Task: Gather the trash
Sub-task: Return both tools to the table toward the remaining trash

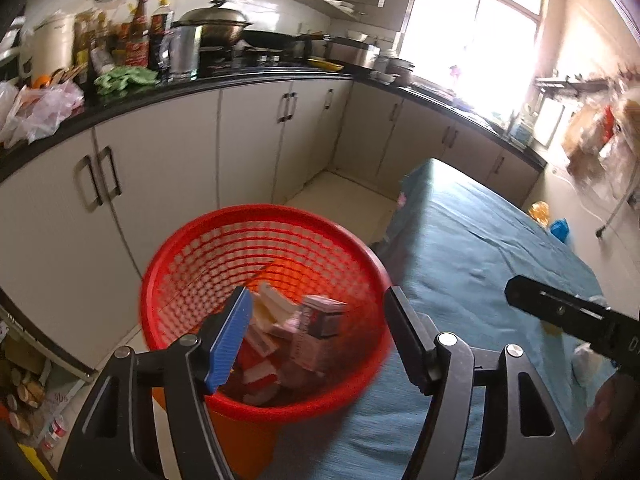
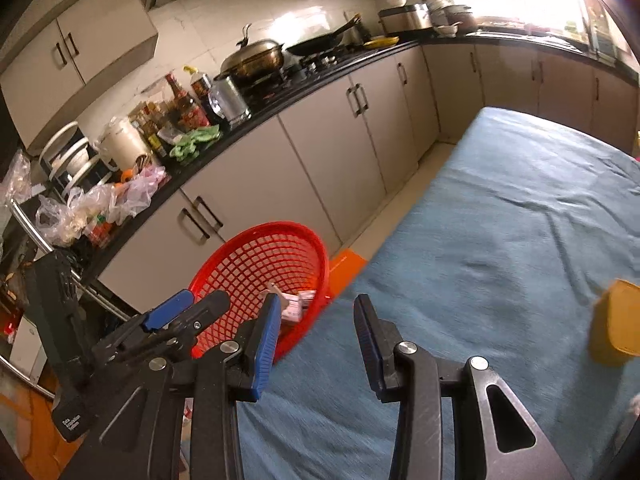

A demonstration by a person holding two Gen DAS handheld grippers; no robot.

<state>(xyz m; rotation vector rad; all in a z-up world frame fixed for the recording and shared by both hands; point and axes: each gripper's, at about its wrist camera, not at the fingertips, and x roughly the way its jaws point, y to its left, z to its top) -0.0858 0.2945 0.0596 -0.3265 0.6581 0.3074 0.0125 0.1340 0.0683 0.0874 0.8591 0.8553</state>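
Jaws of the left gripper [image 1: 318,330], black with blue ribbed pads, stand apart with nothing between them, hanging over the round red plastic mesh basket [image 1: 188,264]. Inside that basket lies the trash: a heap of small pink, white and red cardboard packets [image 1: 316,320], loose against its far wall and bottom. The right gripper [image 2: 316,332], of the same black-and-blue make, is beside the basket over the blue cloth-covered table [image 2: 500,240]; its jaws are parted more narrowly and grip nothing. The basket sits just off the table's edge, with an orange box-like thing [image 2: 346,270] touching or close behind it, which one I cannot tell. Well away from the basket, on the cloth at the right wrist view's right edge, is a blurred yellow container [image 2: 618,326]. Beyond the basket run pale cabinet doors [image 1: 168,160] under a black countertop [image 1: 240,80] carrying sauce bottles [image 1: 140,30], a lidded steel wok [image 1: 216,24], a green cloth [image 1: 126,78] and crumpled clear plastic bags [image 1: 38,110].
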